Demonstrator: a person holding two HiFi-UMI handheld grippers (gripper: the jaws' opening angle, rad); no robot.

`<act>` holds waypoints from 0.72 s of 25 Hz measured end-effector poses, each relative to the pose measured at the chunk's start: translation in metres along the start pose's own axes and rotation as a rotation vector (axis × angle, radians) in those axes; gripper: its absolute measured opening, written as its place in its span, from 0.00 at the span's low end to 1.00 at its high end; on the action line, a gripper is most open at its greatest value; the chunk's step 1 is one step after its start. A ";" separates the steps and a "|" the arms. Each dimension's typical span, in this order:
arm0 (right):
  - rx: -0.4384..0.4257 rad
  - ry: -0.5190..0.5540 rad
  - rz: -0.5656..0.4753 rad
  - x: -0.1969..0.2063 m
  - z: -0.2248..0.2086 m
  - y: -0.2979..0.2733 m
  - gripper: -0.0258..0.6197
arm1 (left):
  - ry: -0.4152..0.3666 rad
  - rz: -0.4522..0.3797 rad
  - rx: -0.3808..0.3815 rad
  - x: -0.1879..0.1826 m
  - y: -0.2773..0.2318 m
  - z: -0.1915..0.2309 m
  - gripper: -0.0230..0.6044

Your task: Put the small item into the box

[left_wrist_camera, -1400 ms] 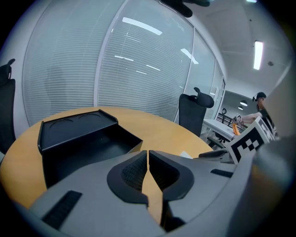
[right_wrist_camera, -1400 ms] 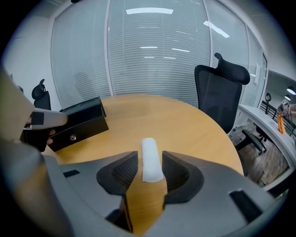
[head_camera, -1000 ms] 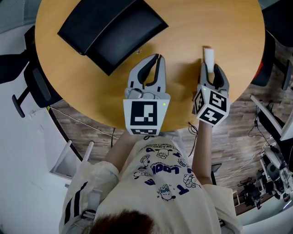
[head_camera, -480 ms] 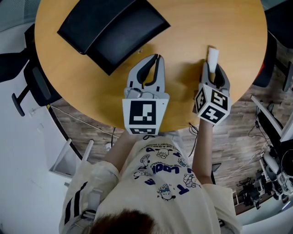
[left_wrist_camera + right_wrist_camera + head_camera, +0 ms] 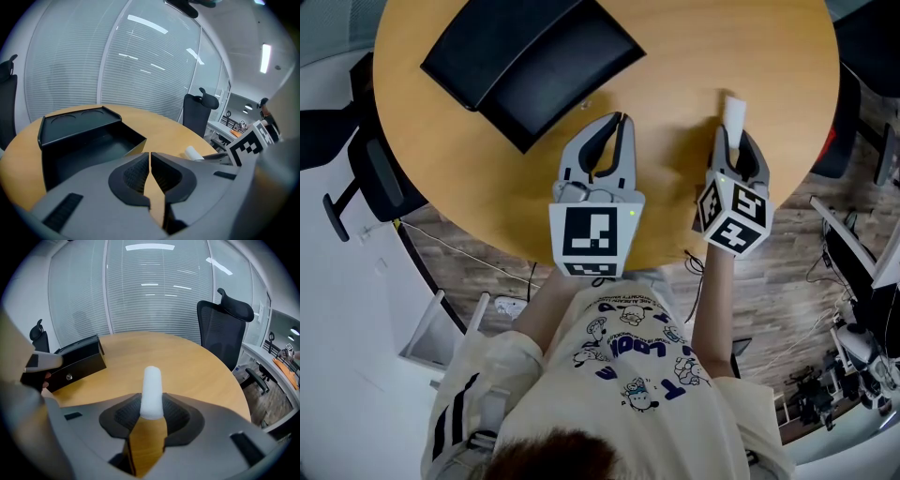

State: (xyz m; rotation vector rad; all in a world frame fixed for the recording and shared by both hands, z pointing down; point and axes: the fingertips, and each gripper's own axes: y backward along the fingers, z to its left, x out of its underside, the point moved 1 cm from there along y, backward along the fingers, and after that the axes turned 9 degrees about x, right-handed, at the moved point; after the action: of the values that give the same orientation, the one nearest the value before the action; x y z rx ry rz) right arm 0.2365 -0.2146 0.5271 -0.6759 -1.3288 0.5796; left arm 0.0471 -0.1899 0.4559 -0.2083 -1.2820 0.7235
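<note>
The open black box (image 5: pixel 525 66) sits on the round table (image 5: pixel 675 56), beyond and to the left of the left gripper (image 5: pixel 623 120), whose fingers are pressed together on nothing. On the right gripper (image 5: pixel 737 141) the fingers have just been closing and pinch the small white roll (image 5: pixel 732 111), its far end poking past the fingertips

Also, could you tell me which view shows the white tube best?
The right gripper view: the tube stands close and central between the fingers, which have just been closing. The head view shows only its far end; the left gripper view, a small glimpse.
</note>
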 end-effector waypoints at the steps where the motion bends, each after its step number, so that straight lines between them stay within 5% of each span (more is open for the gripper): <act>1: -0.001 -0.002 -0.004 -0.002 0.000 0.002 0.28 | 0.001 -0.005 0.001 -0.001 0.001 -0.001 0.08; 18: -0.064 0.011 -0.112 -0.039 0.029 0.042 0.28 | 0.002 -0.111 -0.039 -0.028 0.045 0.000 0.08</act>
State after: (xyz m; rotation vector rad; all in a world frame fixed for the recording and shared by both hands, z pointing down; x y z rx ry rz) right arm 0.2019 -0.2113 0.4735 -0.6515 -1.3704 0.4439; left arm 0.0270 -0.1717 0.4100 -0.1679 -1.2961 0.6036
